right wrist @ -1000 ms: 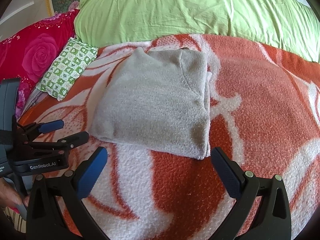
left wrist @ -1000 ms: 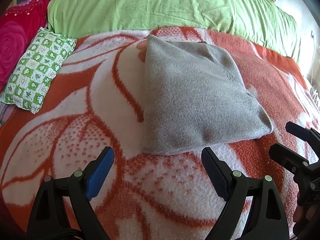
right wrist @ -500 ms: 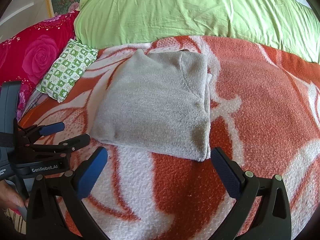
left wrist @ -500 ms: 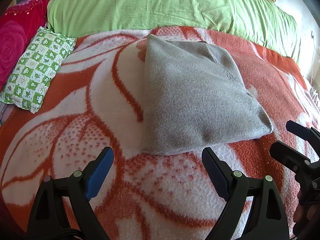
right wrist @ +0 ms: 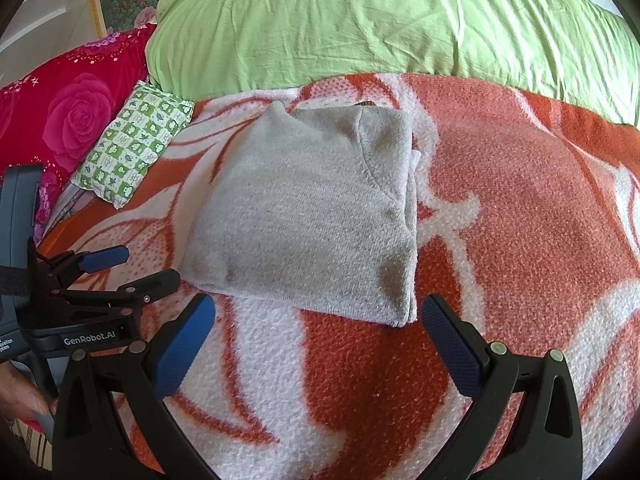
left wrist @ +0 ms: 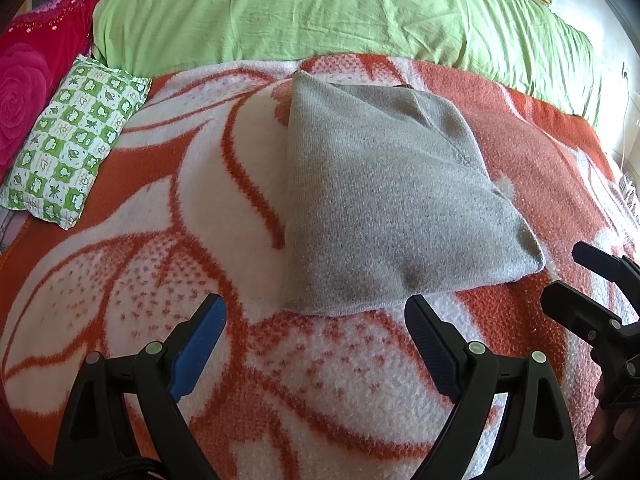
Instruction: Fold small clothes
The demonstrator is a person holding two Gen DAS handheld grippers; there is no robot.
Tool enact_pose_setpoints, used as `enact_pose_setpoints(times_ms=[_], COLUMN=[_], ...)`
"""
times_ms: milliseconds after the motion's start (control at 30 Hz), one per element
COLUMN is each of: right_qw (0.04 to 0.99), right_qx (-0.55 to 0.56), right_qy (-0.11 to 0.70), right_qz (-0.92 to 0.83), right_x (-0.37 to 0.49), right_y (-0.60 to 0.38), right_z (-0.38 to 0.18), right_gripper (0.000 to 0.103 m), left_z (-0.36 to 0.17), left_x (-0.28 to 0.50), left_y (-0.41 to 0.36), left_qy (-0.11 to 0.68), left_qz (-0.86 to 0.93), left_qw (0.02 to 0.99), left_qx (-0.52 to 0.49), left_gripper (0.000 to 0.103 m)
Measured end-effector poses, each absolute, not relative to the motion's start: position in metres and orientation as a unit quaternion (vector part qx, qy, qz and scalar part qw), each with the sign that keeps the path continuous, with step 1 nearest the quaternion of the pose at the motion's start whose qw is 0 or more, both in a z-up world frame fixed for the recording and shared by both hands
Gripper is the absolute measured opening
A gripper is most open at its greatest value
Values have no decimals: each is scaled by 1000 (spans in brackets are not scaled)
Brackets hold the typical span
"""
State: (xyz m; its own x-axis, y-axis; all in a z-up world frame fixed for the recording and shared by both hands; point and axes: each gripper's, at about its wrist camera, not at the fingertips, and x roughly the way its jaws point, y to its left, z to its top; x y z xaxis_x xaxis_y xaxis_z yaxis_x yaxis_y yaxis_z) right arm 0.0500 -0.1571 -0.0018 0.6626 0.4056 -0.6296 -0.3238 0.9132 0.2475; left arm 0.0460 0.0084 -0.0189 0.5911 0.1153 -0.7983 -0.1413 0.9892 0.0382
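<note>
Folded grey sweater (left wrist: 384, 200) lies flat on the orange-white blanket (left wrist: 140, 280), long axis running toward the green duvet (left wrist: 320, 8), apparently neckline-first. Left gripper (left wrist: 316, 320) and right gripper (right wrist: 318, 316) hover short of its near hem, jaws spread, empty.

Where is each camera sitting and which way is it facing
Left wrist: sits on the left tongs, looks forward across the blanket at the folded grey jumper; its own open fingers show, with the right tongs and some fingers at the right edge.
Right wrist: sits on the right tongs, faces the same way; the left tongs and a hand show on the left.
Shared: jumper, blanket, green checked pillow, green bedding.
</note>
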Motion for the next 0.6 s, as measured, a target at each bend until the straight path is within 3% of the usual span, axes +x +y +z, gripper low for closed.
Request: enact_pose_setpoints(times_ms=[600], right_qw=[912], right_qx=[58], right_qy=[353], right_qz=[202], right_x=[50], right_y=[-156], right_z=[4], right_gripper=[103], left_z=[-16], left_x=[50], left_y=[7], left_qy=[446], left_qz=[70], left_qw=[892], left_qx=[-15], left_gripper=[92])
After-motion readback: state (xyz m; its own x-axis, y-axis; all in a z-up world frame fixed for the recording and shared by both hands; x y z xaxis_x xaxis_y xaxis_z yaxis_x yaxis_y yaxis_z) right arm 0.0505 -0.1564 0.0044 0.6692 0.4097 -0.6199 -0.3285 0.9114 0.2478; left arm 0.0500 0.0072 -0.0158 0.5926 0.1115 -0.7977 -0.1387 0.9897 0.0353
